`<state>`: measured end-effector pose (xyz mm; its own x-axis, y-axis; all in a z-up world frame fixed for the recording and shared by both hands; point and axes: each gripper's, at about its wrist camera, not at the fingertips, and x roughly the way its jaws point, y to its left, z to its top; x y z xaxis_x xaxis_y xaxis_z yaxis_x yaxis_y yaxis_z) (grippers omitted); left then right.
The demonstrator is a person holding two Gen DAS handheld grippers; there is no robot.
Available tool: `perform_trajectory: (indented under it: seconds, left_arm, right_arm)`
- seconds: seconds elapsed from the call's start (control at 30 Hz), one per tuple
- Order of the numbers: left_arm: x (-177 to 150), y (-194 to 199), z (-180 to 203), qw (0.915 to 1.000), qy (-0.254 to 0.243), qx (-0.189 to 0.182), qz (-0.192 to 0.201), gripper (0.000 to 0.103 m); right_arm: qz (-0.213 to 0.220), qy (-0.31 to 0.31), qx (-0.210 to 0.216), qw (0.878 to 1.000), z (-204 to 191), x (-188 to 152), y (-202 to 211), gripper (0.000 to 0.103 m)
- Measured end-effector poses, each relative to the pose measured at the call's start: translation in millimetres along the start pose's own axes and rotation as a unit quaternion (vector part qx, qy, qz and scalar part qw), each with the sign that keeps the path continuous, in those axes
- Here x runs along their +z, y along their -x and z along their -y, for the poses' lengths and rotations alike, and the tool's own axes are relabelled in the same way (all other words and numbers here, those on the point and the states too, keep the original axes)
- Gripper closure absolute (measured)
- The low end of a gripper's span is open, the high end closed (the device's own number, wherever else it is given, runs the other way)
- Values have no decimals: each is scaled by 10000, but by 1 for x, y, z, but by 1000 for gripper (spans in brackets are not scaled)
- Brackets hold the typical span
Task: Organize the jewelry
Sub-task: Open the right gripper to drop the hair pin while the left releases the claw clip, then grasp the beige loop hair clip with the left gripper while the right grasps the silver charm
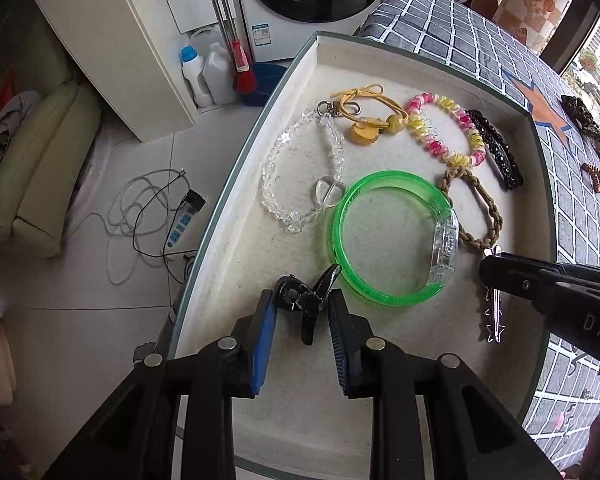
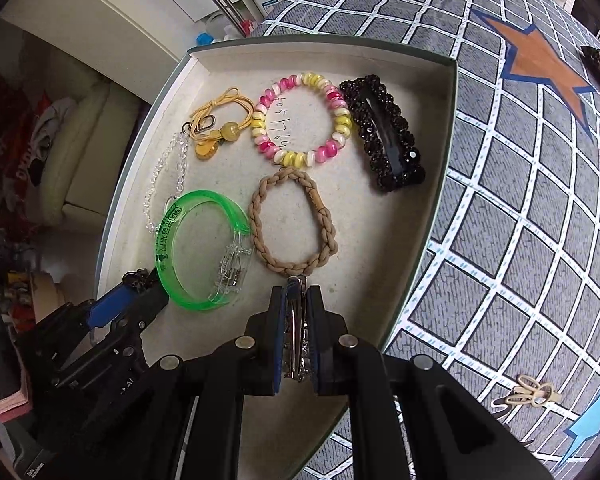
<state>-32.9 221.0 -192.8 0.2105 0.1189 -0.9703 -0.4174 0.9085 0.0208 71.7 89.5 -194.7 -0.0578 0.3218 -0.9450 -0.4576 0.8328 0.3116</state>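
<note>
Currently, the left gripper [image 1: 302,314] has its fingers spread around a small black hair clip [image 1: 305,302] lying near the front of the tray [image 1: 228,216]; the pads do not visibly press it. The right gripper [image 2: 296,336] pinches a silver star-edged hair clip [image 2: 297,332] between closed fingers, just above the tray floor beside the braided tan hair tie [image 2: 292,224]. Also in the tray: green translucent bangle [image 2: 198,252] bearing dark printed characters too small to read, clear bead bracelet [image 1: 296,168], yellow cord charm [image 1: 364,118], pink-and-yellow bead bracelet [image 2: 300,120], black beaded barrette [image 2: 384,132]. Handwritten digits on the tray floor inside the pink-and-yellow bracelet are not clearly legible. Letters "DAS" show on the right gripper body in the left wrist view.
</note>
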Motion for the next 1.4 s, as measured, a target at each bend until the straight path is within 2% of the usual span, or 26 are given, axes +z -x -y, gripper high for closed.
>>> perform_trajectory:
  seconds: [0.1,0.23,0.6,0.63,0.67,0.73,0.77,0.87,1.0,1.03,1.07,1.2,1.23,1.27,1.4]
  left_arm:
    - [0,0,0,10000,16,-7,-63,69]
    - [-1,2,-1,9999,4,58,-97,69]
    - [-6,6,2,9997,-113,166,-169,69]
    - [-5,6,2,9996,-125,179,-165,65]
    - [-5,7,3,9996,-127,188,-159,38]
    - [-5,13,2,9997,-71,249,24,9]
    - [-5,17,3,9995,-96,266,122,9]
    - [-5,20,6,9995,-163,274,84,9]
    - [-6,25,9,9993,-221,295,113,9]
    - [-6,28,11,9991,-250,300,145,8]
    - [-5,30,12,9990,-284,316,169,0]
    - [3,44,24,9978,-507,303,294,0]
    - [5,47,29,9974,-584,281,313,0]
    - [6,51,34,9969,-666,260,335,0]
    - [10,61,61,9943,-978,100,403,0]
  right_arm:
    - [-18,6,46,10000,-5,0,0,87]
    - [5,17,87,10000,-13,-1,-1,68]
    - [322,-99,309,9990,-15,1,27,65]
    - [348,-120,335,9988,-15,1,30,63]
    - [378,-140,353,9986,-14,1,33,61]
    - [457,-163,378,9981,-14,0,42,59]
    - [502,-164,384,9979,-14,0,46,58]
    - [645,-185,392,9970,-11,-2,58,50]
    - [776,-316,390,9957,-2,-6,69,49]
    - [804,-358,385,9954,1,-8,73,45]
    - [839,-404,385,9949,7,-11,77,39]
    - [987,-676,321,9923,31,-22,93,35]
    - [1014,-767,296,9914,39,-25,97,30]
    - [1048,-864,265,9904,47,-29,100,20]
    - [1198,-1268,115,9846,83,-49,118,20]
